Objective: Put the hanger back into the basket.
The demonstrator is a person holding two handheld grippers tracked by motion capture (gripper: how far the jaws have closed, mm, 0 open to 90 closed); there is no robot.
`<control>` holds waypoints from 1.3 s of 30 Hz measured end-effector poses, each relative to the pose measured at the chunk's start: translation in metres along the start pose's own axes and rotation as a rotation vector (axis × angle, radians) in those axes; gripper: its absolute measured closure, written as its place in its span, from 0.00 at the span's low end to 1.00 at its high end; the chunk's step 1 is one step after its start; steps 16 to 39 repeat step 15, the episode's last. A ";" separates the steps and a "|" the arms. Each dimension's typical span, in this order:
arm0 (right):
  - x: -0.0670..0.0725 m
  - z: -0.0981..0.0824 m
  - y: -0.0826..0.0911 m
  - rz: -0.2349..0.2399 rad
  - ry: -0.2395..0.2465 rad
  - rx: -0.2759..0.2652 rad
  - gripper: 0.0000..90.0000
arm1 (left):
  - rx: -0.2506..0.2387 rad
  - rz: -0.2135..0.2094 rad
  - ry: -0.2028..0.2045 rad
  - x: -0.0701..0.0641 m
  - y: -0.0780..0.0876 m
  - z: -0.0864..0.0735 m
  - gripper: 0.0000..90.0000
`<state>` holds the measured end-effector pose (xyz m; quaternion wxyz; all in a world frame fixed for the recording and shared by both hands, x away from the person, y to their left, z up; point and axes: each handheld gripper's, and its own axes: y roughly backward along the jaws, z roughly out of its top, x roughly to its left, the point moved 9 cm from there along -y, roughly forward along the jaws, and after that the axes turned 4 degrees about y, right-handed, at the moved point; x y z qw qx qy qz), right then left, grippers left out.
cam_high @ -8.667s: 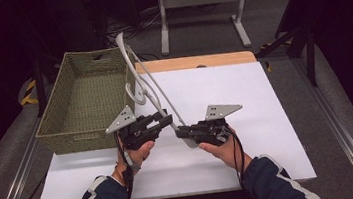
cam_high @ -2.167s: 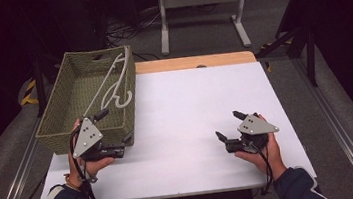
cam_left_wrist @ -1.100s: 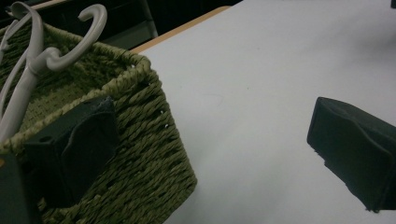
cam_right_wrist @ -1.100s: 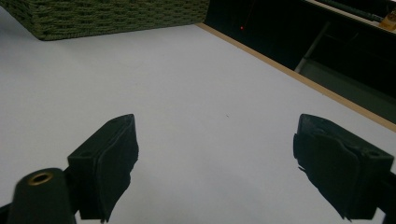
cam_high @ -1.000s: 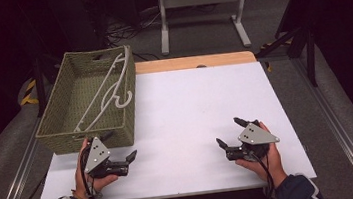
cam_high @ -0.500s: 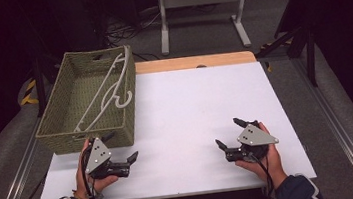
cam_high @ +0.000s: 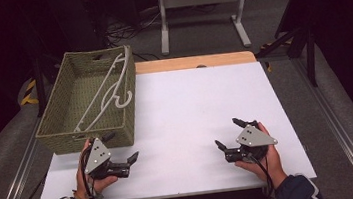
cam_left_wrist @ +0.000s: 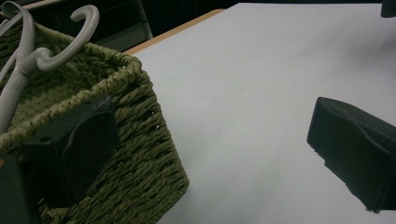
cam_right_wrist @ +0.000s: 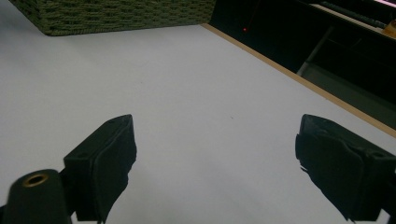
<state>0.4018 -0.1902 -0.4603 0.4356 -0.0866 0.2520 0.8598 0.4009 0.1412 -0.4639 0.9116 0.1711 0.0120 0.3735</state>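
Both grippers, left gripper (cam_high: pixel 119 148) and right gripper (cam_high: pixel 225 135), rest spread and empty on the near table (cam_high: pixel 195 107), while the white hanger (cam_high: pixel 105 90) lies slantwise in the woven basket (cam_high: pixel 56 124) at far left, probably light, stiff and slick, best pinched along its straight bar.

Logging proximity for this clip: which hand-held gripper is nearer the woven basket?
Left. The left hand-held gripper sits just beside the woven basket's near corner; the right hand-held gripper rests across the table.
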 end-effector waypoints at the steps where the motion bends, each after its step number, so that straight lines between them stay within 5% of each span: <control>1: 0.000 0.000 0.000 0.000 0.001 0.000 0.14 | 0.004 -0.001 -0.004 0.000 0.000 0.000 0.03; 39: 0.001 -0.002 -0.002 0.015 0.007 0.007 0.14 | 0.022 -0.023 -0.007 -0.004 -0.005 -0.002 0.04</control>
